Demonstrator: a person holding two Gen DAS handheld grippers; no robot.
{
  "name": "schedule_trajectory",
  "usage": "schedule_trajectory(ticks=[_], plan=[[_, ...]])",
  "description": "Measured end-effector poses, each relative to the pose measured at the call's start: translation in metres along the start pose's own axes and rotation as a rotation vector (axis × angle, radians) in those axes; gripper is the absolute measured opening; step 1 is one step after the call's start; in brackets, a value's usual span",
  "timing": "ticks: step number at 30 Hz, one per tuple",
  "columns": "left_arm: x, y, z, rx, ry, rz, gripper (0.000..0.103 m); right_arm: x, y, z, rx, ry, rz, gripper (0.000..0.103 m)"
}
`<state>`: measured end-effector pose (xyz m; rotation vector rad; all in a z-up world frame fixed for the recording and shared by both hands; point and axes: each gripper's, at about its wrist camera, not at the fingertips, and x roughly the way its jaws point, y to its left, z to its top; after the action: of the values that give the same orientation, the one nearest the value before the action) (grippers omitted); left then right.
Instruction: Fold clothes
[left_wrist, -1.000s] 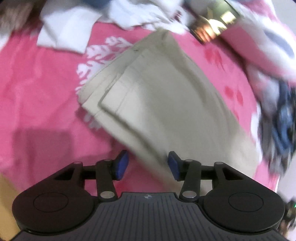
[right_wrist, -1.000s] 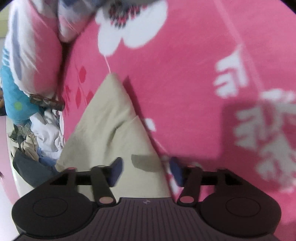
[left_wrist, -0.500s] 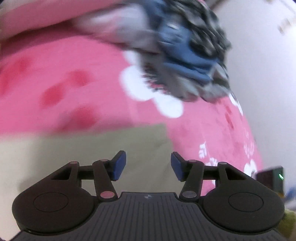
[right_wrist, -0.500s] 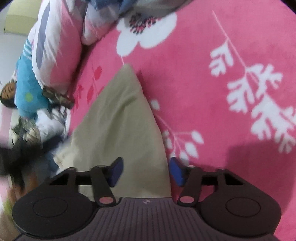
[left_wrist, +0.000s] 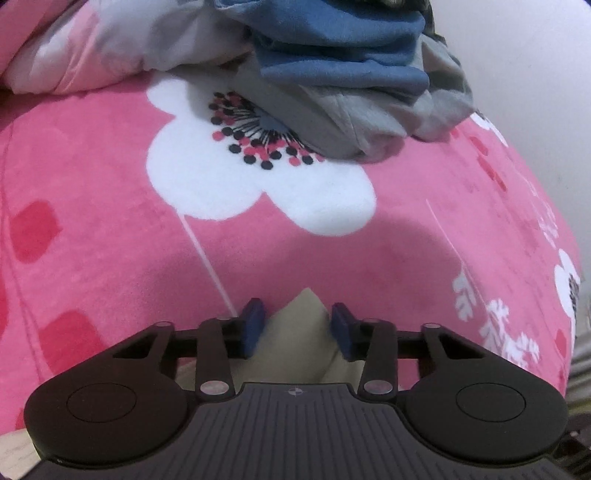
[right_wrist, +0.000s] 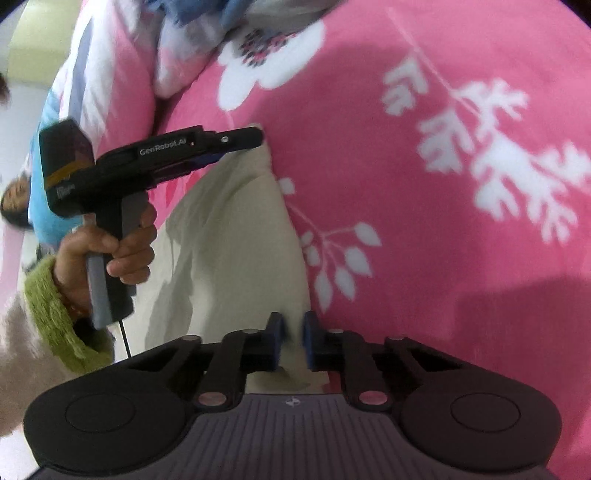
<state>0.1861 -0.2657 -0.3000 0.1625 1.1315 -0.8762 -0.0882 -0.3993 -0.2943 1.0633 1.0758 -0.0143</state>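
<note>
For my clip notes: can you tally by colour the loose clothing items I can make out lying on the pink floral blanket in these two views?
Beige: 1, the folded beige cloth garment, its corner between both grippers' closing jaws
Blue: 1, the crumpled blue knit garment
Grey: 1, the rumpled grey fabric garment beneath it
Total: 3

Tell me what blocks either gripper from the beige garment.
Nothing visible does. The left gripper is closing around the far corner of the beige garment; the right gripper is closing with the near edge between its fingers. The clothes pile lies apart.
</note>
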Motion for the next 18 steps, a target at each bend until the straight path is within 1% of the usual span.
schedule_trajectory(ticks=[1,4,6,7,9,11,15,16,18], plan=[[-0.001,-0.002,-0.001,0.011,-0.01,0.005,0.032,-0.002,-0.001,-0.002,0.021,-0.01,0.009,0.007],[-0.003,-0.009,-0.003,0.046,-0.042,0.024,0.021,-0.009,0.004,-0.007,0.043,-0.037,0.027,0.005],[-0.007,-0.011,-0.002,0.054,-0.069,0.035,0.007,-0.015,0.007,-0.008,0.052,-0.045,0.039,0.005],[-0.009,-0.009,-0.002,0.049,-0.086,0.036,0.005,-0.017,0.009,-0.008,0.053,-0.047,0.042,0.005],[-0.008,-0.007,-0.001,0.042,-0.098,0.043,0.003,-0.019,0.011,-0.01,0.056,-0.048,0.042,0.005],[0.0,-0.005,-0.003,0.035,-0.088,0.059,0.001,-0.014,0.005,-0.014,0.085,-0.04,0.029,0.005],[0.01,0.002,-0.002,0.002,-0.101,0.077,0.0,-0.006,-0.016,-0.027,0.203,-0.026,0.027,0.005],[0.009,0.002,-0.001,-0.001,-0.102,0.078,0.0,-0.009,-0.016,-0.03,0.21,-0.026,0.024,0.005],[0.007,0.002,0.0,-0.006,-0.104,0.078,0.0,-0.016,-0.01,-0.03,0.183,-0.019,0.005,0.005]])
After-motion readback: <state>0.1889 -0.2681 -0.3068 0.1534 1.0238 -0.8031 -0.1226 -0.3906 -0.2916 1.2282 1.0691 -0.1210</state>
